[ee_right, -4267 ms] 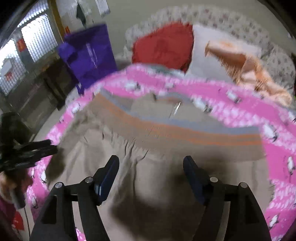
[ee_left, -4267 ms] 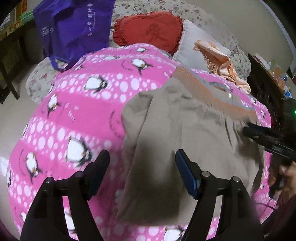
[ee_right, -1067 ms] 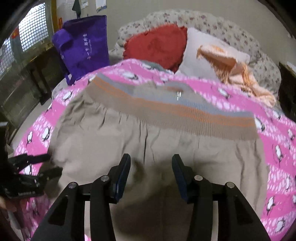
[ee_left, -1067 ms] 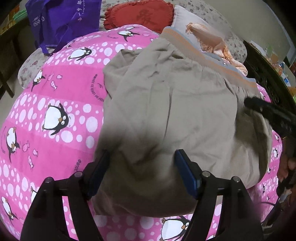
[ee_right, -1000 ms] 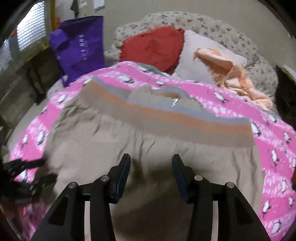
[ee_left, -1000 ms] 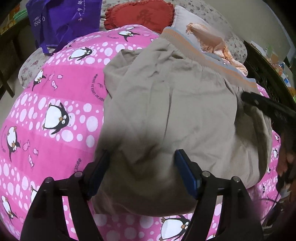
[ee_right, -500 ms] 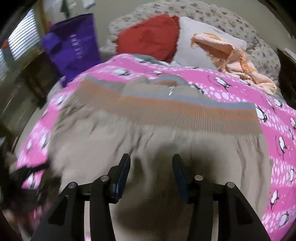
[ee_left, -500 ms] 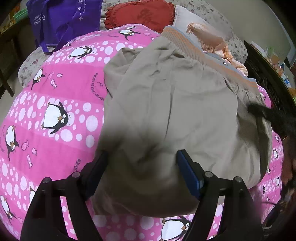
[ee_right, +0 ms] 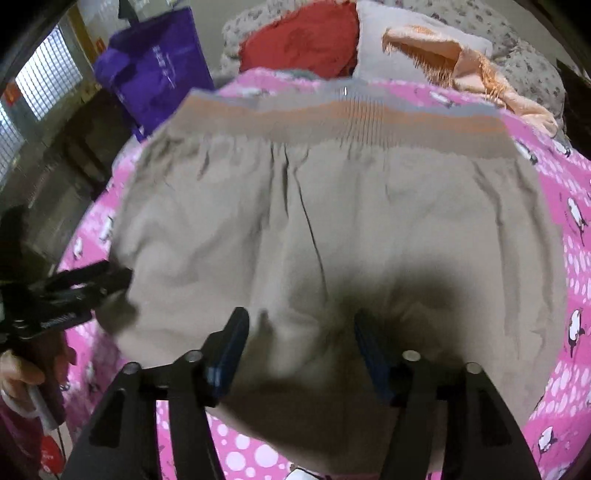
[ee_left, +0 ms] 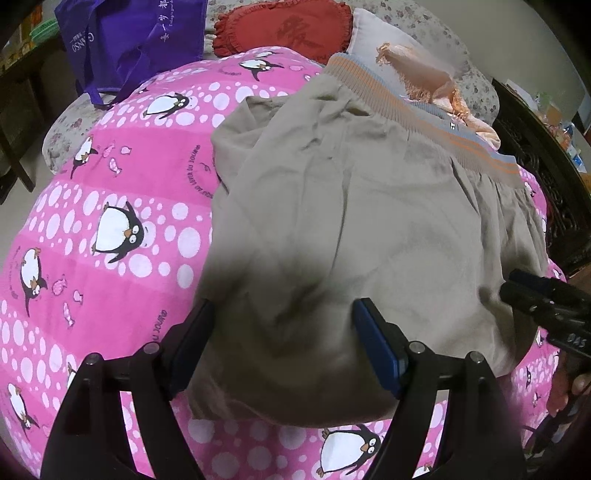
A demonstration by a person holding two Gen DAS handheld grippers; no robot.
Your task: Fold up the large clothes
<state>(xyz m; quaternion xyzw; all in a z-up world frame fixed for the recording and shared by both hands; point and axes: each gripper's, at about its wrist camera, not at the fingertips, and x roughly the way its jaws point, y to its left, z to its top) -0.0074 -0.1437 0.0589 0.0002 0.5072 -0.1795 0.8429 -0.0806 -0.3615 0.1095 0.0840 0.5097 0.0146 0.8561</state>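
While beige trousers [ee_left: 351,221] lie folded on penguin blanket [ee_left: 110,206] (pink), both grippers' jaws spread, empty

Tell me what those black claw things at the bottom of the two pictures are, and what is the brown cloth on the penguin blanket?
Those claws are grippers, pinching tools with two fingers. A person holds one in each hand, and each tool has a small camera looking forward along its fingers. One picture comes from the left gripper, the other from the right gripper. Each camera also catches the other tool at the edge of its picture. Both grippers are open and hold nothing. The brown cloth is a pair of tan pants with a striped waistband, folded and lying on the pink penguin blanket. Behind them are a red cushion, a purple bag and a peach cloth.
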